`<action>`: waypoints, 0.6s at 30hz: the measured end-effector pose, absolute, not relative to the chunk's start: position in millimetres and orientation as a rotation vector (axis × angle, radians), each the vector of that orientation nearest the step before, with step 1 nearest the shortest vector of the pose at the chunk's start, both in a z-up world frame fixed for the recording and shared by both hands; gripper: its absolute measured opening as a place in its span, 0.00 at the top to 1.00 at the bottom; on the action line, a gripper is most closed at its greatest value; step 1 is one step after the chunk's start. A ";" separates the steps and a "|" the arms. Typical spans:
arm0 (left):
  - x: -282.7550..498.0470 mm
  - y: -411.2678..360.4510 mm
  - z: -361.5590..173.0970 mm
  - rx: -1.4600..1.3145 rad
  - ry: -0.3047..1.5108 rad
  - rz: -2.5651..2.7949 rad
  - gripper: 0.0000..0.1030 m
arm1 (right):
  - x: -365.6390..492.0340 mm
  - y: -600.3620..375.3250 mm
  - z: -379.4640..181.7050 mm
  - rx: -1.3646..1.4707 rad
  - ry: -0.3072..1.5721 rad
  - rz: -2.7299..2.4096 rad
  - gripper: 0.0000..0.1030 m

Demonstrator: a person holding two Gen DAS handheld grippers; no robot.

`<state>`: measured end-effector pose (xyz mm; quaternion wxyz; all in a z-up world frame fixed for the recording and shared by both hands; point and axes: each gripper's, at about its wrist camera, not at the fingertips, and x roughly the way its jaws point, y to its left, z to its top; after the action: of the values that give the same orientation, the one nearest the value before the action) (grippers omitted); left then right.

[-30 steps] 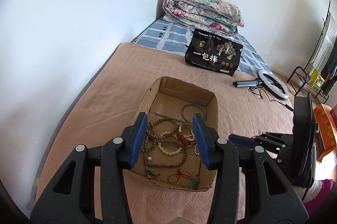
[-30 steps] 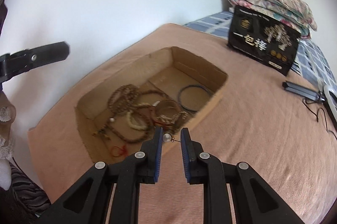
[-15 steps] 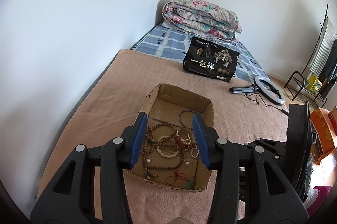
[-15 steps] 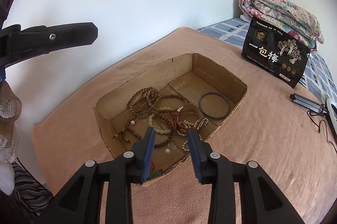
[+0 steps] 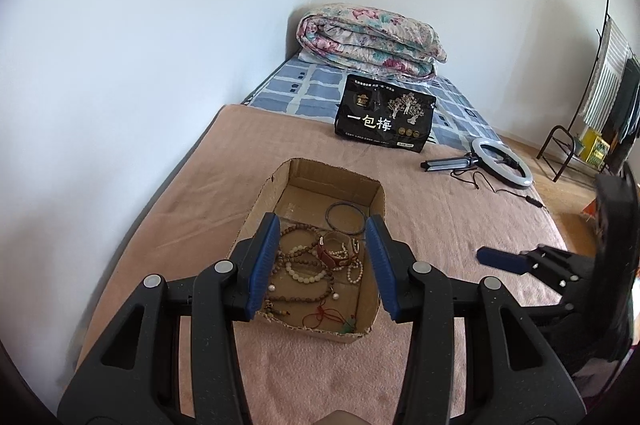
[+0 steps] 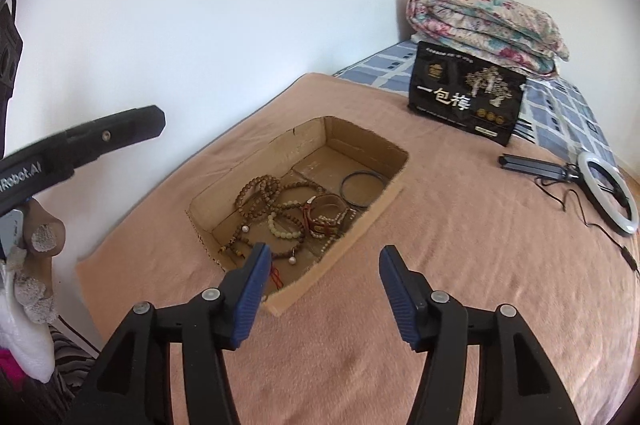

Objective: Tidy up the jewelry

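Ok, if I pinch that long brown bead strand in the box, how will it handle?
The brown bead strand lies in loose coils, so it is probably floppy and will dangle. It overlaps the cream bead bracelet, so it may drag that along. Round beads could slip between the pads.

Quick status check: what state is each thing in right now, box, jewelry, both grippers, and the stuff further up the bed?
Cardboard box: open-topped, on the pink blanket.
Beaded bracelets: piled inside the box.
Dark bangle: flat in the box's far end.
Left gripper: open, empty.
Right gripper: opening, nothing between the jaws.
Black bag: upright.
Ring light: lying flat, unlit.
Quilt: folded.
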<state>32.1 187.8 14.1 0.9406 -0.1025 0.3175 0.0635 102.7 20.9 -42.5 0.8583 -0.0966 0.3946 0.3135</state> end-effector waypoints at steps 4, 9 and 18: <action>20.6 172.4 12.5 -0.189 0.654 0.131 0.52 | 91.2 -0.6 -32.6 -0.181 0.815 0.618 0.28; 7.8 150.2 9.7 -0.171 0.657 0.101 0.37 | 85.4 -21.4 -26.6 -0.156 0.787 0.579 0.15; 0.5 130.6 15.1 -0.112 0.624 0.101 0.19 | 90.9 -43.8 -37.0 -0.129 0.771 0.510 0.09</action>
<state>0.5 130.6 15.1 0.9489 -0.0548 0.3067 0.0496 90.9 -43.8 -37.0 0.8930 -0.0620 0.3718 0.2457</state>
